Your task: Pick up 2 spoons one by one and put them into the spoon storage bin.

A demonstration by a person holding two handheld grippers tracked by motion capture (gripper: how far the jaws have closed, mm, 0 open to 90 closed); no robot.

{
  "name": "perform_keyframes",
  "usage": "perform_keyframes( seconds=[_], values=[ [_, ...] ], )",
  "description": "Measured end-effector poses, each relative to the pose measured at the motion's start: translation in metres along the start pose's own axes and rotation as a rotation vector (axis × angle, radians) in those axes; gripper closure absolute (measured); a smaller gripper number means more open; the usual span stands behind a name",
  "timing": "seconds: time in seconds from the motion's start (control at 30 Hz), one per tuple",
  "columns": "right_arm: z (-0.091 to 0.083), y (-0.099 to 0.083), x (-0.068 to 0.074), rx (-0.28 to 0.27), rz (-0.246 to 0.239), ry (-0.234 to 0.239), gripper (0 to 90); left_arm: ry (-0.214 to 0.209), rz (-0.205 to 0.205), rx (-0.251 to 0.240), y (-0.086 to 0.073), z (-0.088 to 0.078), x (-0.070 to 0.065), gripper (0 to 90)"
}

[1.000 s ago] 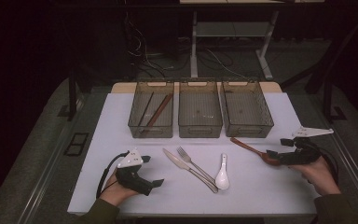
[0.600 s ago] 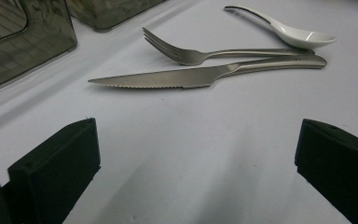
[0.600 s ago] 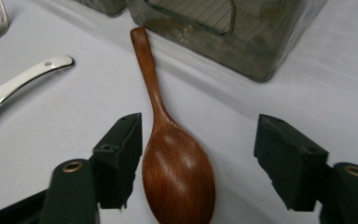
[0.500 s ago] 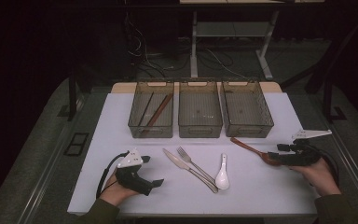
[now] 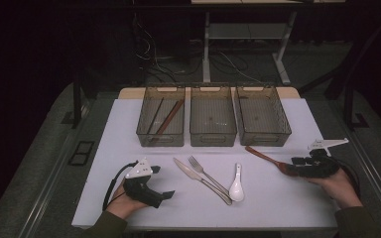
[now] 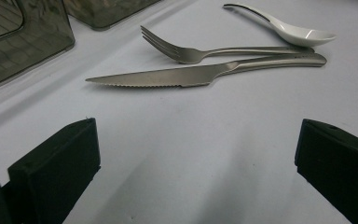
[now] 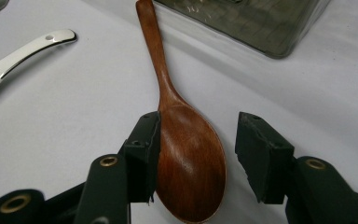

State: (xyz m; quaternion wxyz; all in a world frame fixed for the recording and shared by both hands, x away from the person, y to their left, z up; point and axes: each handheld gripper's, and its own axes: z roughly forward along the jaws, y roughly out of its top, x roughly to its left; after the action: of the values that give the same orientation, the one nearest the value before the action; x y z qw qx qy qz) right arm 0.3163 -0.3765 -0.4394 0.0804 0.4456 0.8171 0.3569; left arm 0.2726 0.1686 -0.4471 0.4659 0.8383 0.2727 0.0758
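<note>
white table [image 5: 297,198], dark room, cables on floor [image 5: 154,57]

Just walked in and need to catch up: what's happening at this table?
A person holds a gripper in each hand. The right gripper has just been closing around the wooden spoon's bowl; one pad touches it, the other stands apart. The left gripper rests open near the knife, fork and white spoon.
</note>
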Motion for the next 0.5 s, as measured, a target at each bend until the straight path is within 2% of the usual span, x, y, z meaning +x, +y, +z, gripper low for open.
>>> perform_keyframes(
  seconds=[0.33,0.5],
  values=[
    [0.0045,-0.0019,0.0016,0.031,-0.002,0.018,50.1,0.0,0.007,0.01,0.0,0.0004,-0.0002,0.0],
    [0.0061,-0.0026,0.0028,0.045,-0.025,0.017,51.5,0.0,0.008,0.012,-0.0002,0.0006,-0.0007,0.0]
  ],
)
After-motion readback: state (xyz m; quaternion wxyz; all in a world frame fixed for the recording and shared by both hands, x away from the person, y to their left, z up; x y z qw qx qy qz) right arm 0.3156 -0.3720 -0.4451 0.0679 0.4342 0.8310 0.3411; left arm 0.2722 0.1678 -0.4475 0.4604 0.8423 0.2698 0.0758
